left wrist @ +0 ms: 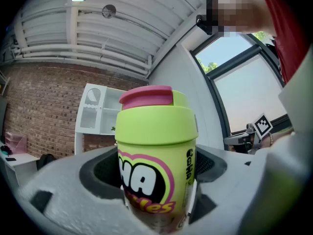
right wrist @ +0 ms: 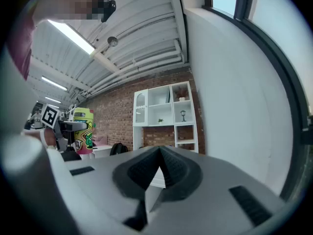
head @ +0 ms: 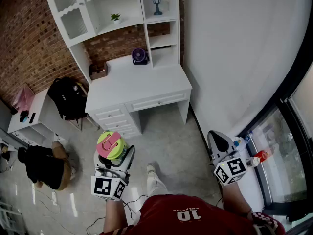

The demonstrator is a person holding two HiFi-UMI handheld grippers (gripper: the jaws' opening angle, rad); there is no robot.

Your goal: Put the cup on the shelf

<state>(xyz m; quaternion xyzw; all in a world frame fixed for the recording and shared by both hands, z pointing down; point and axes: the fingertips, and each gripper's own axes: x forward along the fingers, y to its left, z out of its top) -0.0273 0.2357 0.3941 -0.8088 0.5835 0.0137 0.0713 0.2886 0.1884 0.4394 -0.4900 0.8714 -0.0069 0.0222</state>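
Head view: left gripper [head: 114, 156] at 7 o'clock of frame, jaws spread wide and clenched on the cup [head: 111, 145], pads pressed to both sides of its lower body. Cup upright, lime green, pink flap on the lid; pink, white and yellow lettering faces the left gripper view. Cup is up in the air over the floor [head: 171, 131], well apart from the shelf [head: 122, 6], which is at 12 o'clock from the cup. Shelf is white and sits on the back of a white desk [head: 139, 84] against a brick wall [head: 29, 38]. Right gripper [head: 218, 142] at 4 o'clock of frame, jaws fully together with nothing between them, plain in the right gripper view. It is near the white wall [head: 234, 48], with a window [head: 288, 141] at its 3 o'clock. On the shelf: small plant [head: 115, 17] in a middle compartment, lantern [head: 156, 4] at the plant's 2 o'clock in the next compartment. Purple fan [head: 139, 56] stands on the desk top at the foot of the shelf; brown box [head: 98, 70], possibly a basket, too small to be sure, at the fan's 9 o'clock. Black bag [head: 68, 97] at the desk's 9 o'clock. Red shirt [head: 181, 214] at 6 o'clock edge. In the right gripper view the cup shows at 9 o'clock in the other gripper, and the shelf is straight ahead past the closed jaws
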